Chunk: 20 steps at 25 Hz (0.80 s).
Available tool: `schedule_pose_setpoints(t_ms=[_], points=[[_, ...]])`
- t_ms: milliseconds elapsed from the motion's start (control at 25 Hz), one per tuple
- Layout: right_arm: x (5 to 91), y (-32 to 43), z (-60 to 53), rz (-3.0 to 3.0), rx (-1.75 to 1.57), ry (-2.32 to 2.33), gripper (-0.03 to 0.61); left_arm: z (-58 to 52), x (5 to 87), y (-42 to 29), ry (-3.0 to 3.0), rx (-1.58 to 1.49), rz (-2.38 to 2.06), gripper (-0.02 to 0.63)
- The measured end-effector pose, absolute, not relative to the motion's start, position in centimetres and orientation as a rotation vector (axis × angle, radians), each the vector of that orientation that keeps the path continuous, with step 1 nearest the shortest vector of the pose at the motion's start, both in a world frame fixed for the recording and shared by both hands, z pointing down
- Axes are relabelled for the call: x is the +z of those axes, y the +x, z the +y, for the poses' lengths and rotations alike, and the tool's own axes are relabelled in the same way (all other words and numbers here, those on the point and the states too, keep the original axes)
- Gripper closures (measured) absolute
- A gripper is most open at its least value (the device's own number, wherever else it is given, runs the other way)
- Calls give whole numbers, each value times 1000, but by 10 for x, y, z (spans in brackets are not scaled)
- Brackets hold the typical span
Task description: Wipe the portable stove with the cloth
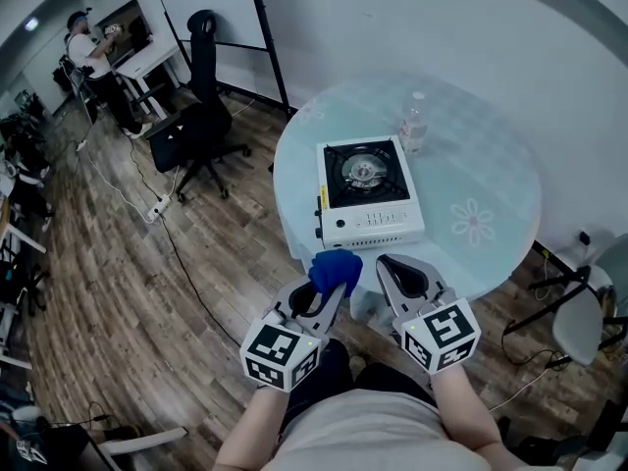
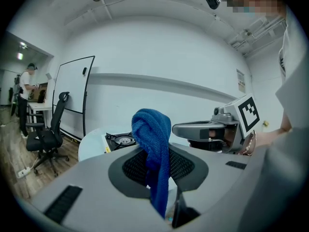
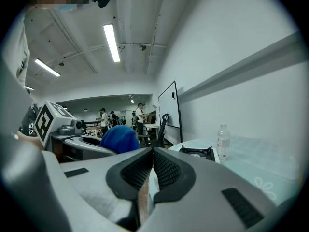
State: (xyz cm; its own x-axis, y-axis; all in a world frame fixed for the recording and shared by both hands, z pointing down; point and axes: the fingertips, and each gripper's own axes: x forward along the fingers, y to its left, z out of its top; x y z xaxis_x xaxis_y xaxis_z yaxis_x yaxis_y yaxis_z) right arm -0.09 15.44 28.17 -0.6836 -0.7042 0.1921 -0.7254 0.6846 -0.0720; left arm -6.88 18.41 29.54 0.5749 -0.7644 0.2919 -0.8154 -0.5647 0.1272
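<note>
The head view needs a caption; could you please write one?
Left gripper holds a blue terry cloth near the white portable stove on a round table.

Water bottle on round table

- I am looking down on a brown wood-plank floor, where dark cables are trailing to a white power strip.
- White walls are curving behind a round, pale tabletop printed with flowers.
- A black office chair is standing beside a whiteboard on a black frame.
- Farther off, a person is standing at a white desk.
- Long ceiling tubes are lighting the room.
- A white chair is sitting at the right edge.
</note>
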Motion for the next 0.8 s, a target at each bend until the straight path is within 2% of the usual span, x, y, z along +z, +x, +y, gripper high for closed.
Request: schedule_pose_setpoints(t_ms=[440,800], points=[[290,4,112,-2722,265,1234,555,141,302,-66,2575,331,-1245,518],[295,-29,54,-2693,266,1261,555,80,305,-91,2602,325,-1173,518]])
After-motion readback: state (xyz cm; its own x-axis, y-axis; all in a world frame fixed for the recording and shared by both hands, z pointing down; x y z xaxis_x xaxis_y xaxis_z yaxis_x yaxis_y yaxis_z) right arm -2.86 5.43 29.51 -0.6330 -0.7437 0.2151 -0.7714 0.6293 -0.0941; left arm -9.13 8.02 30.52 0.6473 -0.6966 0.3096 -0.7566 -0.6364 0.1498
